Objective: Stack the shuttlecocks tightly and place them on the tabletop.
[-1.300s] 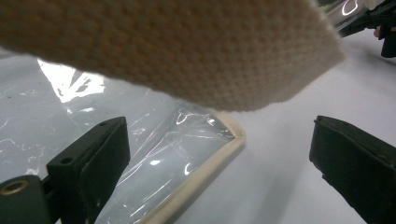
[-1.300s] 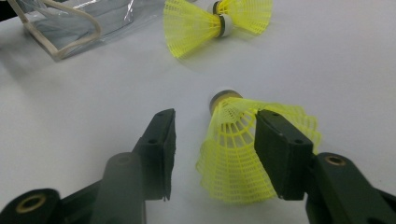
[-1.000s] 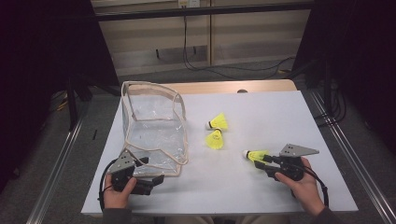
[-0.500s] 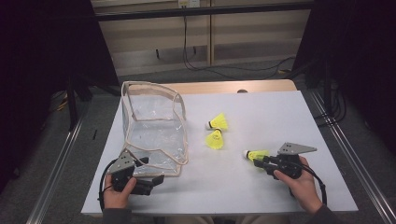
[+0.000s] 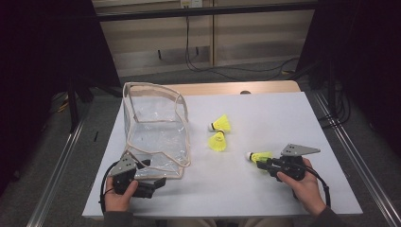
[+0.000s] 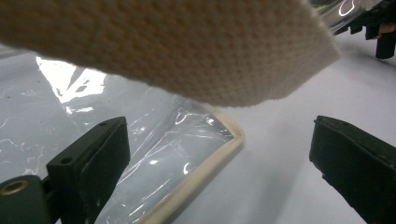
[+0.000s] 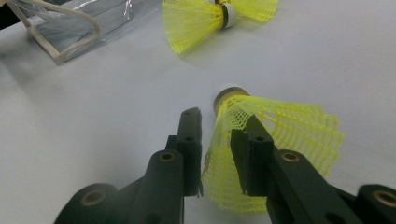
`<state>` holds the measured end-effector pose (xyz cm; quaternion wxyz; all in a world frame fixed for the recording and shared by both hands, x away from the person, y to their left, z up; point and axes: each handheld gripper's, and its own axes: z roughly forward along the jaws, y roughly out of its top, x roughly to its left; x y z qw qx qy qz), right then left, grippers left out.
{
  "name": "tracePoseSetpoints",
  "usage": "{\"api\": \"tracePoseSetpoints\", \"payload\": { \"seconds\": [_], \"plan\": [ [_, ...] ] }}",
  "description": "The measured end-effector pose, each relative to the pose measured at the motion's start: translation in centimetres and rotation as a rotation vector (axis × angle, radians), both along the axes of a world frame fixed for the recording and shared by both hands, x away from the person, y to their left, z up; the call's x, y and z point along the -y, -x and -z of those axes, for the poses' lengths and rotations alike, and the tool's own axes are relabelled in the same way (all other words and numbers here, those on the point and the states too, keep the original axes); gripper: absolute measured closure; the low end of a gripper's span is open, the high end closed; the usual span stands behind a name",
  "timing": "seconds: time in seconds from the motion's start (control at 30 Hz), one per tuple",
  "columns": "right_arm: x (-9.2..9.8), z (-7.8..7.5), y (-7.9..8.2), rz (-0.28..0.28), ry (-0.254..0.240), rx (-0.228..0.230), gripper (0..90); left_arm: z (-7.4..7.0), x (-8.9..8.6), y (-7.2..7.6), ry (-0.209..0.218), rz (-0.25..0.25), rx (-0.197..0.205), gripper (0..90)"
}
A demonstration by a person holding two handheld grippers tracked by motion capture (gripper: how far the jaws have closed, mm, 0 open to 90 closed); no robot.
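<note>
we see the right gripper (image 5: 259, 161) lying low near the right half of the desk's near edge, its jaws pinched on the skirt of a yellow shuttlecock (image 7: 261, 140). its jaws have just been closing, and in the right gripper view one jaw sits inside the mesh skirt and the other outside it, with the mesh squeezed between them. the cork end points away from the hand, toward the middle of the desk (image 5: 265, 198).

two more shuttlecocks (image 5: 219, 133) lie just beside each other near the desk's centre, well apart from the held one; whether they touch we cannot tell from above.

the clear bag (image 5: 156, 130) with the beige trim stands open on the left half of the desk, reaching from near the far edge toward the near-left corner. the left gripper (image 5: 151, 182) rests at the bag's near corner, jaws spread wide. in the left gripper view the beige-edged corner of the bag lies on the desk between the jaws, nearer one of them, with neither pad pressing on it. a beige woven strap (image 6: 177, 46) hangs blurred across the top of that view, probably the bag's trim close to the lens.
</note>
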<state>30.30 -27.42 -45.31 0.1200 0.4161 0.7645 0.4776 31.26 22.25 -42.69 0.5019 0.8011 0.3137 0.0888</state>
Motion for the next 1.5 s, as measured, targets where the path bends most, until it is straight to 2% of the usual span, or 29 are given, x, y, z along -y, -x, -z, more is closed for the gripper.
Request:
{"api": "tracePoseSetpoints", "payload": {
  "seconds": [0.37, 0.7, 1.5],
  "plan": [
    [-0.11, -0.10, -0.02, -0.001, 0.016, -0.006, 74.7, 0.02, 0.02, 0.02, 0.001, 0.001, 0.001, 5.1],
    [0.19, -0.10, -0.20, -0.023, -0.004, -0.010, 87.9, -0.01, 0.00, 0.06, 0.002, -0.002, 0.002, 5.1],
    [0.50, -0.74, -0.50, -0.051, -0.020, -0.003, 89.1, -0.03, -0.02, 0.04, -0.002, 0.000, 0.002, 5.1]
  ]
}}
